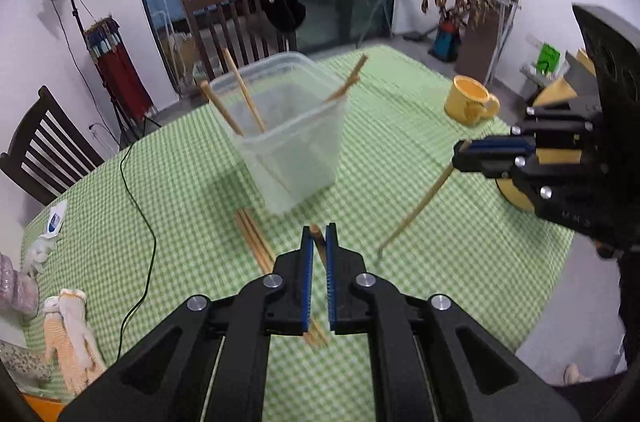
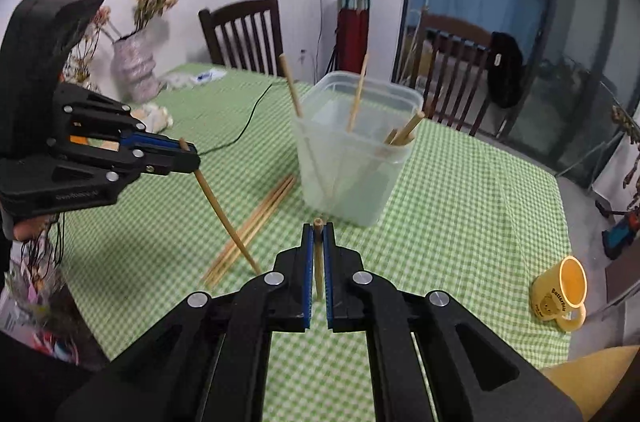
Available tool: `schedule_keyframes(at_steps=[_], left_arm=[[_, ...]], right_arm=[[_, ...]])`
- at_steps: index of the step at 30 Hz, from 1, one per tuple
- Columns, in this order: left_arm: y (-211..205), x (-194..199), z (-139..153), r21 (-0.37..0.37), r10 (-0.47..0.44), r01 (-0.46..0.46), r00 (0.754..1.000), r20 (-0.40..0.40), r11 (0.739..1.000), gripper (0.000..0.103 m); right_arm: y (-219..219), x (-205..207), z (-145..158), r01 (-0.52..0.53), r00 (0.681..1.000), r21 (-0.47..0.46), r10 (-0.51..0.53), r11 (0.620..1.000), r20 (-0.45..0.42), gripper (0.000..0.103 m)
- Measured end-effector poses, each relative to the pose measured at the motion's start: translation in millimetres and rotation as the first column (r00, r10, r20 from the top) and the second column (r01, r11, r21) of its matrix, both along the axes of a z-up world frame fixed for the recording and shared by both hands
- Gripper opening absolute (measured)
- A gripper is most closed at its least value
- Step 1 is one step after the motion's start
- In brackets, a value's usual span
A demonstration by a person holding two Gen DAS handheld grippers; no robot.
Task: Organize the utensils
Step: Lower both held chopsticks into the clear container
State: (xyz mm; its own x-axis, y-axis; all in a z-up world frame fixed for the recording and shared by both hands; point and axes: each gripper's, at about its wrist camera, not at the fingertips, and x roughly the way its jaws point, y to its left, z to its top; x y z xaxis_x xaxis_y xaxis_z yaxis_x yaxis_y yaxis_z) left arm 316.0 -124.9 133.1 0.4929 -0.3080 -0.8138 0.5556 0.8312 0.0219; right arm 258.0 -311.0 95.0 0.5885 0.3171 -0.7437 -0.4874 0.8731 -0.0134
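The left gripper (image 1: 319, 236) has its jaws clamped on one wooden chopstick (image 1: 319, 242), in front of the clear plastic container (image 1: 296, 142). The right gripper (image 2: 319, 236) likewise pinches a second chopstick (image 2: 318, 262), near the container's front. A loose bundle of chopsticks (image 2: 256, 226) lies on the green-checked counter (image 2: 460, 222) just beside the container's base. Several chopsticks (image 2: 358, 94) already stand inside the container. A yellow mug (image 2: 560, 292) sits well apart, to the container's right.
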Motion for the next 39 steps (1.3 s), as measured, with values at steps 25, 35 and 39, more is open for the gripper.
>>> schedule_keyframes(at_steps=[25,35,39], left_arm=[[2,49,215,-0.151,0.109,-0.071,0.958,0.264,0.986,0.002],[19,168,168,-0.181,0.211,-0.191,0.972,0.102,0.965,0.002],[16,205,131,-0.168,0.214,-0.206,0.976,0.033,0.964,0.002]], right_arm=[[14,36,192,0.015,0.958,0.033,-0.024,0.999,0.287,0.005],[13,155,141,0.096,0.986,0.086,-0.107,0.992,0.131,0.005],[16,196,107,0.117,0.992,0.081,-0.121,0.99,0.046,0.005]])
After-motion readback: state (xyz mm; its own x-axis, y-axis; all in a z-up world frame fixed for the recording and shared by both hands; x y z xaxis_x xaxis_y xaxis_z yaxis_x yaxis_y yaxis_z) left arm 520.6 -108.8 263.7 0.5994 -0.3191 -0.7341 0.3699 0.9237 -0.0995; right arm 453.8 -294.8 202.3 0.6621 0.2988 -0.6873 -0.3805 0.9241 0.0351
